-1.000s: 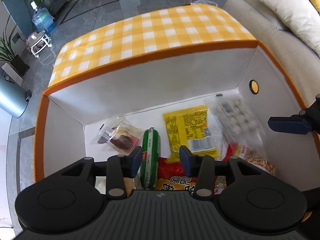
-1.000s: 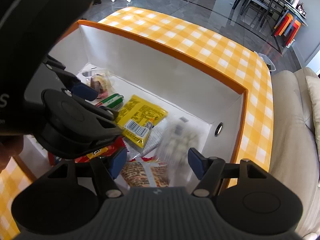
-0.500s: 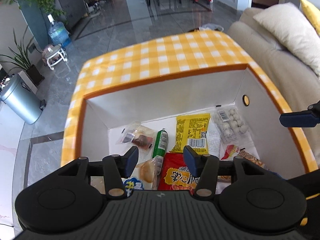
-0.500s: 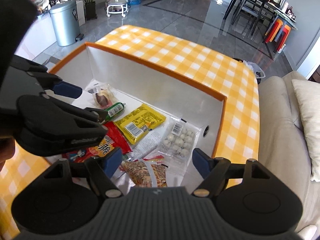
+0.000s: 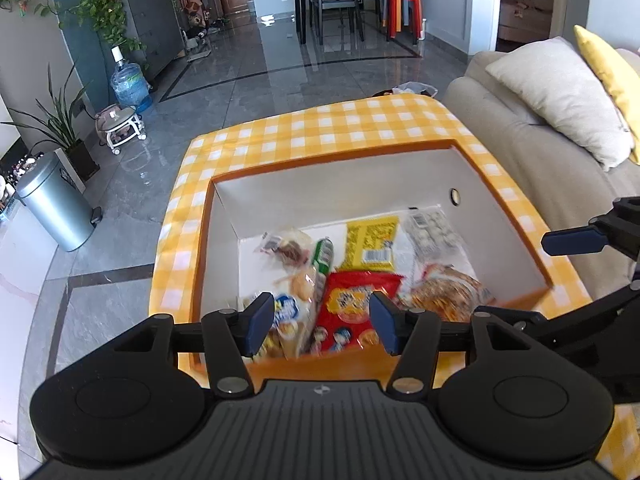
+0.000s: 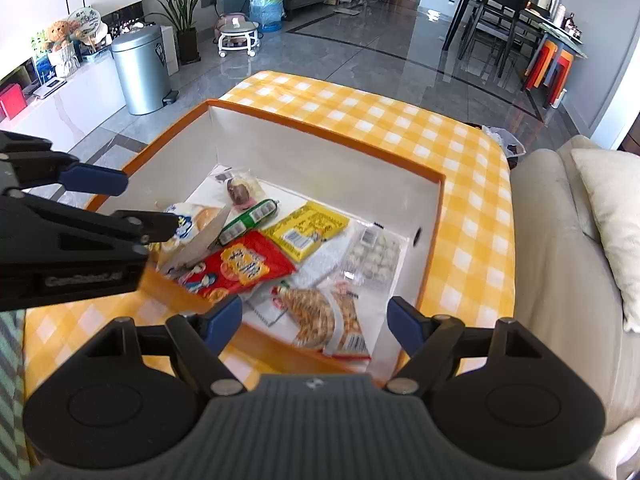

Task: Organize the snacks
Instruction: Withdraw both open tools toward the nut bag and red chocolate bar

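Now, box (image 6: 320, 132): holds every snack packet (image 6: 240, 264), sorted flat.
Left gripper (image 5: 322, 322): jaws apart, empty.
Right gripper (image 6: 316, 320): jaws apart, empty.

We see both views in bright daylight. The grey floor (image 5: 280, 80) shines with white glare from windows far behind, and it mirrors the chairs. Sun falls on the checked cloth (image 6: 400, 120) and the white inner wall of the box (image 5: 340, 196), which looks almost washed out. The snack packets (image 5: 352, 280) in the left view are smeared by motion blur; in the right view they are sharper. Straight lines bend strongly at the edges, and the corners go dark.
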`<move>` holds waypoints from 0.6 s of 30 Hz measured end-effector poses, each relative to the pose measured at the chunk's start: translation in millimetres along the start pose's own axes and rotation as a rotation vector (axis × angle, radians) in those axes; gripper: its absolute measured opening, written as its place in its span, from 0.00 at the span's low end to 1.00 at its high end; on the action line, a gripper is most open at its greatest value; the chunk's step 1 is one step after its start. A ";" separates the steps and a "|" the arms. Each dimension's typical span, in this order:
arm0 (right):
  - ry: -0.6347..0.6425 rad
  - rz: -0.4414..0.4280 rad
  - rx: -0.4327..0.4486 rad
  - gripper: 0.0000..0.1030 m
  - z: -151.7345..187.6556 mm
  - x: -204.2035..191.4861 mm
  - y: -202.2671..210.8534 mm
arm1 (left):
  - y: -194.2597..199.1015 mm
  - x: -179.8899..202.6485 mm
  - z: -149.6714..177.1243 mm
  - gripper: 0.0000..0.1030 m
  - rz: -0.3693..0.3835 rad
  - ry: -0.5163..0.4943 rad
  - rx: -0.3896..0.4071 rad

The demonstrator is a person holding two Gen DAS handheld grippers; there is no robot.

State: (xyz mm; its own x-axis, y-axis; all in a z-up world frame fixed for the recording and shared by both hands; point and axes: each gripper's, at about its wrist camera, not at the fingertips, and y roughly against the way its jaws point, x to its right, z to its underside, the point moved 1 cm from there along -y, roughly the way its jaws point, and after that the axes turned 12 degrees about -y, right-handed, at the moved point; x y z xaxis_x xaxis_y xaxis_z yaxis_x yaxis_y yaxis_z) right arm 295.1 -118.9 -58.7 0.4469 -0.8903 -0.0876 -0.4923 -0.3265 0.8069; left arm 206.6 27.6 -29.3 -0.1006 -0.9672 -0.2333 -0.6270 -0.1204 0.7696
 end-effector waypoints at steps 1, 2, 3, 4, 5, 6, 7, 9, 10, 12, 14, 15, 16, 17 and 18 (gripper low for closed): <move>-0.006 0.000 0.002 0.75 4.7 0.9 3.6 | 2.6 1.7 3.5 0.63 0.005 0.002 0.002; -0.014 0.003 0.004 0.75 10.1 1.9 6.6 | 5.9 3.8 7.3 0.63 0.011 0.004 0.005; -0.020 0.011 0.005 0.75 15.3 2.7 9.3 | 8.8 6.7 11.4 0.63 0.022 0.004 0.007; -0.022 0.019 0.007 0.75 21.0 3.1 11.9 | 11.9 9.3 16.1 0.63 0.033 0.004 0.009; -0.025 0.024 0.009 0.75 26.8 3.1 14.4 | 13.8 11.8 20.1 0.63 0.046 0.007 0.009; -0.028 0.028 0.009 0.75 32.1 2.9 16.5 | 15.2 14.3 24.2 0.63 0.060 0.008 0.008; -0.033 0.030 0.008 0.75 37.5 3.4 18.8 | 16.2 16.8 28.3 0.63 0.077 0.009 0.008; -0.048 0.033 0.009 0.75 46.1 2.6 23.0 | 17.5 20.8 37.8 0.63 0.099 0.011 0.005; -0.051 0.030 0.012 0.75 49.6 3.1 25.3 | 18.8 23.8 44.7 0.63 0.099 0.013 0.002; -0.044 0.050 0.016 0.74 56.7 -0.9 29.7 | 19.5 25.7 54.7 0.63 0.107 0.022 -0.010; -0.040 0.071 0.019 0.74 62.4 -5.8 33.1 | 20.7 25.9 64.4 0.63 0.114 0.041 -0.020; -0.044 0.074 0.018 0.74 65.1 -7.6 34.9 | 21.4 25.6 66.8 0.63 0.116 0.045 -0.023; -0.050 0.075 0.014 0.74 67.9 -9.6 36.9 | 22.5 25.1 71.0 0.63 0.116 0.047 -0.027; -0.054 0.069 0.005 0.74 70.2 -11.4 39.4 | 23.3 24.4 75.0 0.63 0.112 0.047 -0.032; -0.055 0.062 -0.007 0.74 72.1 -14.1 41.6 | 24.4 23.1 79.1 0.63 0.105 0.047 -0.037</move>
State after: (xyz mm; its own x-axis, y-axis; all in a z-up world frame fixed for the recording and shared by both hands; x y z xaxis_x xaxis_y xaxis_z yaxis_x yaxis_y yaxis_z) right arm 214.5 -142.8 -66.0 0.3738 -0.9249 -0.0688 -0.5123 -0.2677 0.8160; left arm 127.9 20.0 -62.9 -0.1276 -0.9842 -0.1229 -0.5859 -0.0252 0.8100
